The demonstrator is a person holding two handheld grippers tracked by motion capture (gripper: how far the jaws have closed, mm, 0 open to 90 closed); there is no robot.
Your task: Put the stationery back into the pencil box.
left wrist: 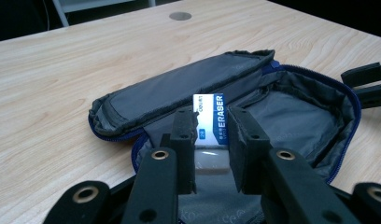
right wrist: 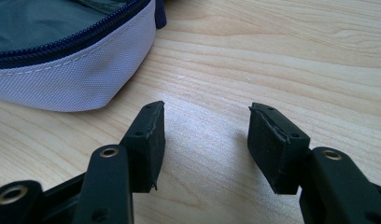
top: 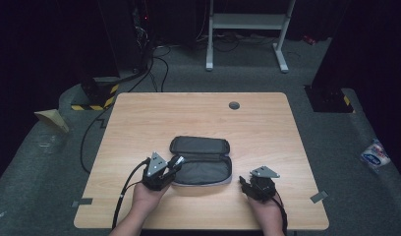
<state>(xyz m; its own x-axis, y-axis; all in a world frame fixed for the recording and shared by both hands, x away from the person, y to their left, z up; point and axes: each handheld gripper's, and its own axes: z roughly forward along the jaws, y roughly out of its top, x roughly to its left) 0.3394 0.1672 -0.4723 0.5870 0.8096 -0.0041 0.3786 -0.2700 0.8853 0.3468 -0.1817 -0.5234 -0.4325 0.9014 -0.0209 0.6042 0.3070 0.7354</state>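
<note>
Open pencil case [top: 201, 162] lies mid-table, near the person's edge, lid flap folded back away from them; zip fully undone. Left gripper [left wrist: 212, 140] sits at the case's left end, over the open compartment, w/ an eraser [left wrist: 211, 122] between its jaws: white block in a blue-and-white sleeve printed ERASER, standing on end. Jaws are narrowed to abt the eraser's width, pads against its two long sides, so it looks pinched, not just framed. Eraser is above the grey lining, inside the case outline; can't tell if its lower end touches the fabric.

Right gripper [right wrist: 205, 133] is on the wood just beside the case's right end, jaws spread wide, nothing between them, only bare table [right wrist: 272, 60].

Handling, as a guess: eraser is light, small, slightly squashy rubber w/ a smooth card sleeve, so a grip on the sleeve could slide; better across the broad faces, low enough to catch rubber too. Not fragile. Case is soft fabric, floppy, will shift or fold if nudged; the free gripper prob best takes the rim by the zip to steady it, as the walls give under any push
</note>
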